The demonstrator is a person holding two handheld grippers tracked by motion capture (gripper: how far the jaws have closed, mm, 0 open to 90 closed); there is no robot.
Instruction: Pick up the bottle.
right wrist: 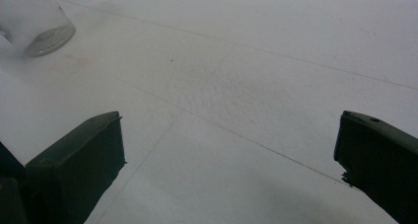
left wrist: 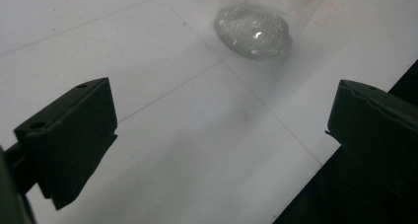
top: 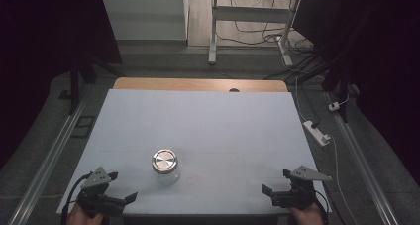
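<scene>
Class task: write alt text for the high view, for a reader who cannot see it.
A clear glass jar with a round silver metal lid stands upright near the front of a pale blue-white table top. The left gripper and right gripper, each held in a hand at the near edge, sit open on either side of the jar, touching nothing.

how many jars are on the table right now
1: a clear glass jar with a round silver metal lid stands on the white table, near its front edge, closer to the left gripper.
</scene>
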